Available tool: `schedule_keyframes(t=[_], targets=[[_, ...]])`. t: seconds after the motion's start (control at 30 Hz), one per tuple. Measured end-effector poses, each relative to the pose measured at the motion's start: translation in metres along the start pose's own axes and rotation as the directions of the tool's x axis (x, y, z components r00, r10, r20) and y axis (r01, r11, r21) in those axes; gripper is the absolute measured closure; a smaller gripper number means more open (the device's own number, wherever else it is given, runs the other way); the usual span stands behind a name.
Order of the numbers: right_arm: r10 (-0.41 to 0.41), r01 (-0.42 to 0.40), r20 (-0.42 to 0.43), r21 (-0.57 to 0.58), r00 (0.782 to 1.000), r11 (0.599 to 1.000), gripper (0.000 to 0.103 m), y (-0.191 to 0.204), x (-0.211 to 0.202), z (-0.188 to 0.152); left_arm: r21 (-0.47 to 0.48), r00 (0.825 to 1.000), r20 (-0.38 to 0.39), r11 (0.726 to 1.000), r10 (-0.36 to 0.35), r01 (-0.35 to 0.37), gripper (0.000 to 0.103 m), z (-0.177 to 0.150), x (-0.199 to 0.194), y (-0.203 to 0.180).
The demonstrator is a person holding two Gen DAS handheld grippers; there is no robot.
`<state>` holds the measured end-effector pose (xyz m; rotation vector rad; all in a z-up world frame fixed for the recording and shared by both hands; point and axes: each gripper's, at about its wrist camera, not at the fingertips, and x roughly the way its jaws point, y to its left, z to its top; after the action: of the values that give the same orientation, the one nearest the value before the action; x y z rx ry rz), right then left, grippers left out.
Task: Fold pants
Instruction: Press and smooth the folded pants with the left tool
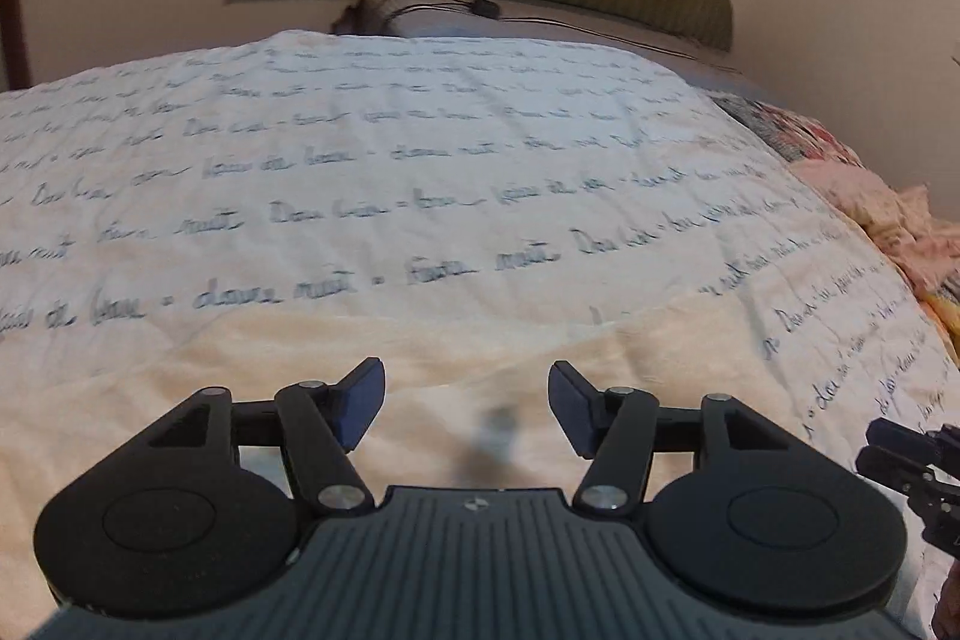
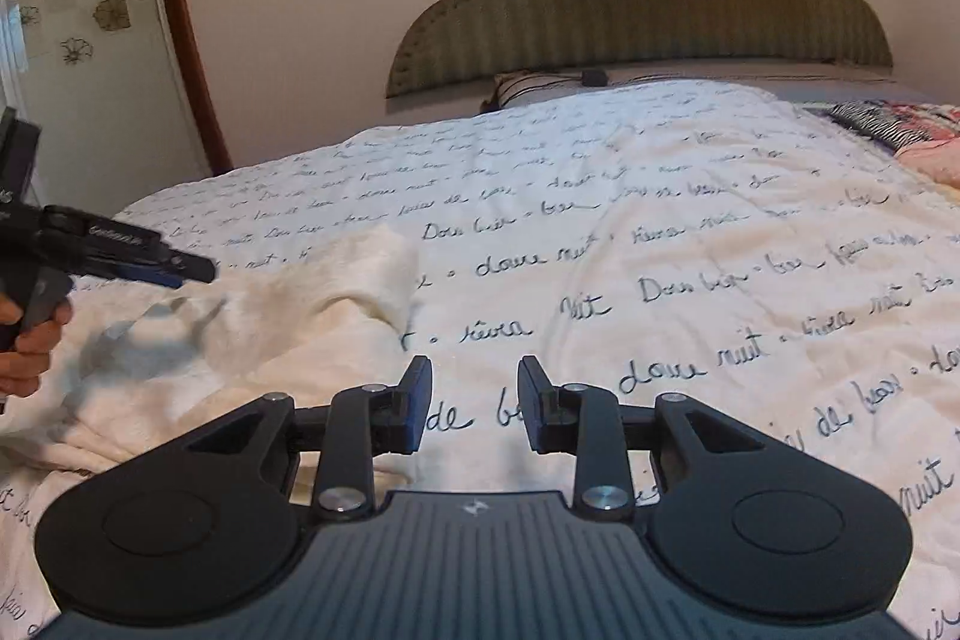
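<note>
The cream fleece pants lie on the bed, filling the near part of the left wrist view. In the right wrist view they lie at the left as a rumpled heap. My left gripper is open and empty, hovering just above the pants. It also shows from the side in the right wrist view. My right gripper is open and empty, over the quilt just right of the pants. Its edge shows in the left wrist view.
A white quilt with cursive script covers the bed. A green padded headboard stands at the back, with a pillow and black cable below it. Pink and patterned bedding lies at the right. A wooden door frame is at the left.
</note>
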<state>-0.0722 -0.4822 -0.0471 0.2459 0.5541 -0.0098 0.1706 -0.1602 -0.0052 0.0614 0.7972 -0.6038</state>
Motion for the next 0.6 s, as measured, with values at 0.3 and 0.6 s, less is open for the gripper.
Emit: schedule_keyframes(t=[0.3, 0.6], targets=[[-0.047, 0.057, 0.033, -0.446, 0.998, 0.893, 0.072, 0.048, -0.014, -0.029, 0.251, 0.998, 0.020, 0.967, -0.054, 0.047, 0.031, 0.017, 0.035, -0.059], [-0.046, 0.061, 0.042, -0.512, 0.998, 0.857, 0.072, 0.069, -0.005, -0.038, 0.414, 0.996, 0.012, 0.907, -0.089, 0.076, 0.019, 0.016, 0.045, -0.089]])
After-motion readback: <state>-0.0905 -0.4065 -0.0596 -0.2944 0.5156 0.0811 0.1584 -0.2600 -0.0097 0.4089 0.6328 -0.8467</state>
